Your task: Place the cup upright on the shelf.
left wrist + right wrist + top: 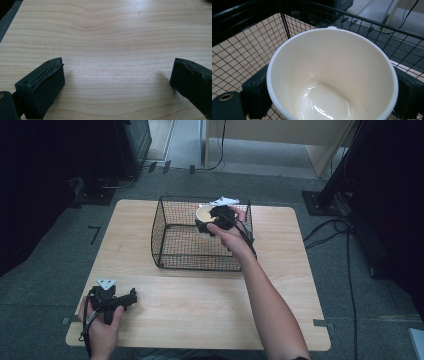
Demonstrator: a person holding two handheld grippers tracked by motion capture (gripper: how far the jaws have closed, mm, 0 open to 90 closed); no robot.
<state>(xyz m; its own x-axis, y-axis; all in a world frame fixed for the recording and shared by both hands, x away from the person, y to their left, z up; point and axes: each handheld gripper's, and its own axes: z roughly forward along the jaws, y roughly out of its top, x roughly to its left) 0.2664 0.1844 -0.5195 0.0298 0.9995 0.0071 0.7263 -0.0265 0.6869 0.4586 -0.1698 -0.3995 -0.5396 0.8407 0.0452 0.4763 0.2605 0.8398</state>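
There is one tabletop. On it, at about 12 o'clock, sits one black wire basket. There is one white cup. There are two hand-held grippers, one at 7 o'clock and one at 12 o'clock.

Both hand-held grippers are chunky matte black, left one and right one. Each has a grey three-cornered plate on top, a trailing black cable, and blocky scuffed pads. Forearms bare, no sleeves.

Cup base cut off below
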